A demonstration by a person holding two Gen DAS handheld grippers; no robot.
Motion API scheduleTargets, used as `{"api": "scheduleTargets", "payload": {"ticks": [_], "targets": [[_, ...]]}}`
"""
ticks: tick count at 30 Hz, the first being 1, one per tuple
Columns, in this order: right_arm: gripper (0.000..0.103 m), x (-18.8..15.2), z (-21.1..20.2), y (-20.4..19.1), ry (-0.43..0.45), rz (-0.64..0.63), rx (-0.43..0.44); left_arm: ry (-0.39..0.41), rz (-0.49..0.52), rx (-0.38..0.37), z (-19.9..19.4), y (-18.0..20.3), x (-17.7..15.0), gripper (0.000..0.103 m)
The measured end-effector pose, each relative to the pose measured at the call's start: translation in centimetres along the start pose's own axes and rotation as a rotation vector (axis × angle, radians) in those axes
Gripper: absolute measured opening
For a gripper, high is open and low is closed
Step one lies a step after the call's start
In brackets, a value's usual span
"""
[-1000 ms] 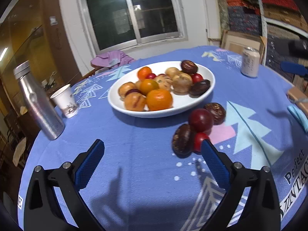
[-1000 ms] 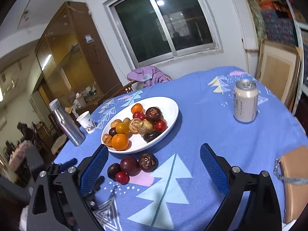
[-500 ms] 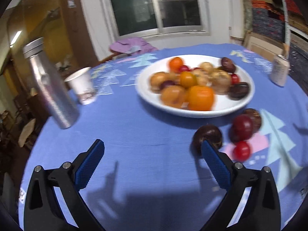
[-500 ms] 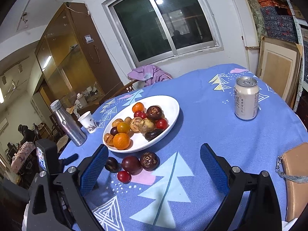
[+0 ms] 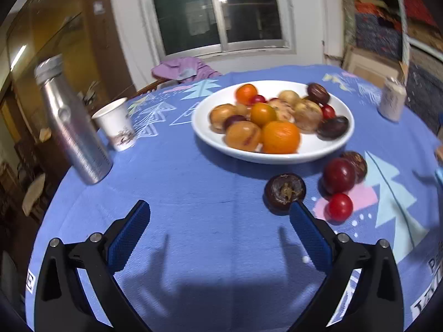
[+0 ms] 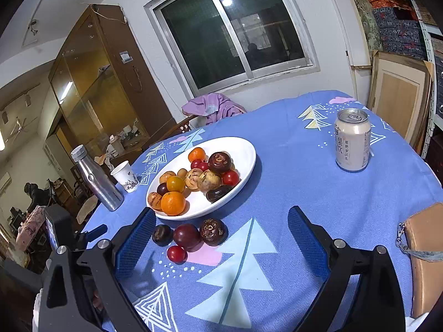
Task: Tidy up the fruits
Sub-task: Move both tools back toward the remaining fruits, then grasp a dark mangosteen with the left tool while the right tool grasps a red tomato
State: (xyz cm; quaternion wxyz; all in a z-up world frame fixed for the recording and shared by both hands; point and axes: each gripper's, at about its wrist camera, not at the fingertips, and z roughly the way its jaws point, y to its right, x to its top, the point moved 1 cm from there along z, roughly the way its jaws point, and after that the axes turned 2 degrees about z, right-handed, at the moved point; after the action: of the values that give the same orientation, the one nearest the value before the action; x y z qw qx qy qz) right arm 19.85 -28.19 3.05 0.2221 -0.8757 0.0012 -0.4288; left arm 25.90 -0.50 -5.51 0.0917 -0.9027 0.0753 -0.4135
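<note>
A white plate [image 5: 326, 153] [image 6: 246, 149] on the blue tablecloth holds several fruits: oranges, brown and dark ones, small red ones. In front of it on the cloth lie a dark mangosteen [image 5: 285, 193] [image 6: 162, 234], a dark red plum [image 5: 339, 175] [image 6: 187, 236], a brown passion fruit [image 5: 357, 161] [image 6: 213, 231] and a cherry tomato [image 5: 339, 207] [image 6: 176, 253]. My left gripper [image 5: 218, 221] is open and empty, its right finger just below the mangosteen. My right gripper [image 6: 221, 229] is open and empty, with the loose fruits between its fingers' line.
A steel bottle [image 5: 72, 132] [image 6: 97, 178] and a paper cup [image 5: 115, 127] [image 6: 125, 173] stand left of the plate. A drink can [image 6: 352, 139] [image 5: 391, 101] stands at the right. A tan pouch [image 6: 423, 260] lies at the right edge. A chair with purple cloth [image 6: 213, 108] is behind.
My left gripper has swung left and back, so the loose fruits now sit at its right finger instead of between the fingers. The dark mangosteen has moved left, apart from the others. The right gripper has risen slightly.
</note>
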Motion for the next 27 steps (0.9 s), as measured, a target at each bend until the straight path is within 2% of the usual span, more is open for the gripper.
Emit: {"api": "scheduleTargets", "payload": {"ticks": [3,6,9,12,19,20,21,23,25,27], "targets": [[0.097,0.0,0.1,0.0,-0.003,-0.001,-0.001,-0.003,0.073,0.022,0.2,1.6,0.2,0.099],[0.097,-0.1,0.3,0.1,-0.01,0.001,-0.006,-0.017,0.087,0.024,0.9,2.2,0.6,0.099],[0.097,-0.2,0.5,0.1,-0.014,0.002,-0.01,-0.068,0.094,0.004,2.4,2.7,1.1,0.099],[0.097,-0.3,0.6,0.1,-0.019,0.0,-0.008,-0.106,0.085,-0.009,3.7,2.8,1.6,0.099],[0.097,-0.5,0.9,-0.2,-0.032,-0.013,-0.007,-0.134,0.029,-0.062,5.0,2.2,2.0,0.097],[0.097,-0.6,0.9,-0.3,-0.034,-0.016,-0.007,-0.129,0.017,-0.081,4.9,2.0,2.1,0.087],[0.097,-0.6,1.0,-0.3,-0.036,-0.017,-0.007,-0.129,0.002,-0.111,5.0,1.8,2.1,0.068],[0.097,-0.6,1.1,-0.3,-0.039,-0.019,-0.009,-0.152,-0.012,-0.139,5.5,1.8,2.1,0.049],[0.097,-0.7,1.1,-0.3,-0.042,-0.018,-0.01,-0.152,-0.032,-0.18,5.6,1.6,2.2,0.041],[0.097,-0.7,1.2,-0.3,-0.046,-0.019,-0.009,-0.152,-0.047,-0.2,5.7,1.4,2.1,0.04]]}}
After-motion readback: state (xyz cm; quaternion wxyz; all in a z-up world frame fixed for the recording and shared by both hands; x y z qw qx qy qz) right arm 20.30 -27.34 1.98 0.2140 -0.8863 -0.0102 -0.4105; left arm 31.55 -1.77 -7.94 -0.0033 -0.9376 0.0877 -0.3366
